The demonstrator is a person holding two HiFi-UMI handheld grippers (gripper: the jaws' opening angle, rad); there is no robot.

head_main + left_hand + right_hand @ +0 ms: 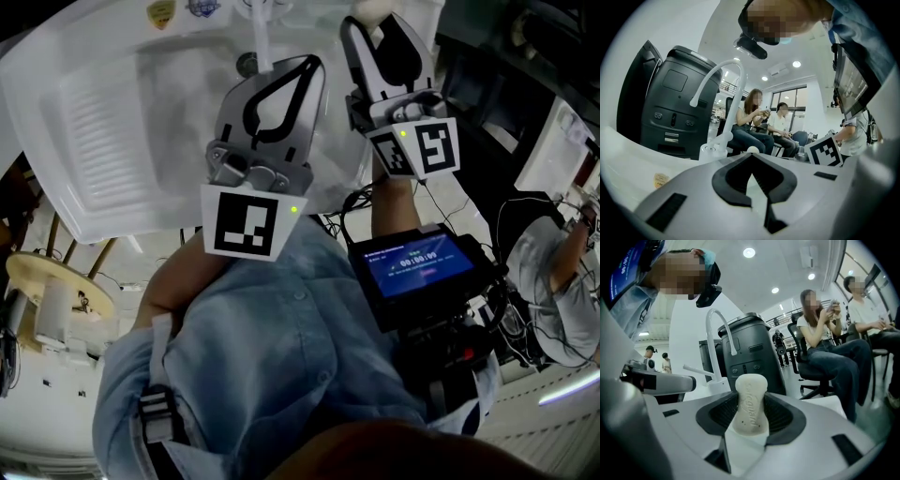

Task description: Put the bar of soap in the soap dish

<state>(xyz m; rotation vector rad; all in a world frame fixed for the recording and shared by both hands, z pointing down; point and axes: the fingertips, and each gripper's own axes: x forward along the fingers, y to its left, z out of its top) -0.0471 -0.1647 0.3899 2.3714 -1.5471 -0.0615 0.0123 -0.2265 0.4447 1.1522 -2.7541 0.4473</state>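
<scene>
Right tool (373, 26), jaws closed on the bar of soap (750, 401), which stands upright between the ribbed pads with its rounded upper end projecting beyond the tips. Left tool (751, 157), jaws drawn together with nothing between them, held just beside the right one and lower in the head view. Both tools hover over the white sink (112, 122), near the curved faucet (721, 79); a ribbed draining surface lies to the left. Seated people occupy the room behind. No soap dish can be identified in any view. Judged step: transport, with the soap grasped and carried but not yet delivered. The next move calls for locating the dish, lowering the soap into it, then parting the right jaws.
</scene>
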